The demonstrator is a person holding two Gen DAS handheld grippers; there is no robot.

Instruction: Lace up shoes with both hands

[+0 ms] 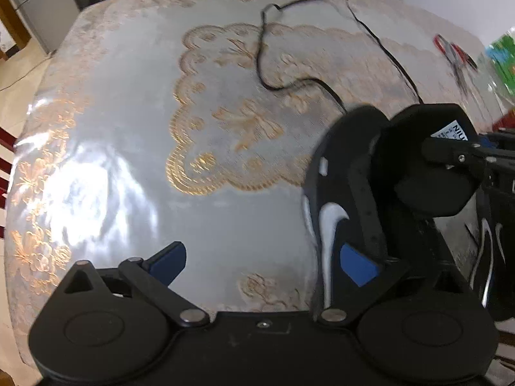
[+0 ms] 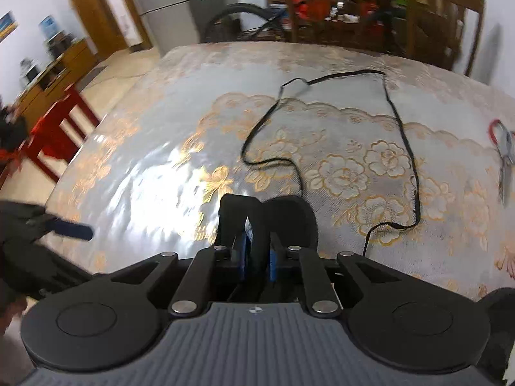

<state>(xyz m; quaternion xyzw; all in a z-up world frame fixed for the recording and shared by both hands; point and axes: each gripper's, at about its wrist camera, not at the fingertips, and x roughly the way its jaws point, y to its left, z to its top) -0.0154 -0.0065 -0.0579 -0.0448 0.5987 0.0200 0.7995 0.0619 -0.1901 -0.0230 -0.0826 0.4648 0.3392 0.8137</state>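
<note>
A black shoe (image 1: 338,193) with a white swoosh stands at the right of the left wrist view, its eyelets empty. My right gripper (image 2: 258,252) is shut on the shoe's tongue (image 2: 238,215), and it also shows as the right gripper (image 1: 457,156) pinching the labelled tongue (image 1: 428,122). My left gripper (image 1: 264,262) is open over the tablecloth, its right blue fingertip (image 1: 357,267) close to the shoe's side. A loose black lace (image 2: 402,128) lies in long loops on the table beyond the shoe, and the same lace (image 1: 267,48) shows in the left wrist view.
Red-handled scissors (image 2: 502,151) lie at the table's right edge. A second shoe (image 1: 495,241) stands at the far right. The table carries a glossy floral tablecloth (image 1: 128,112). A red stool (image 2: 54,128) stands on the floor to the left, wooden chairs (image 2: 434,16) behind.
</note>
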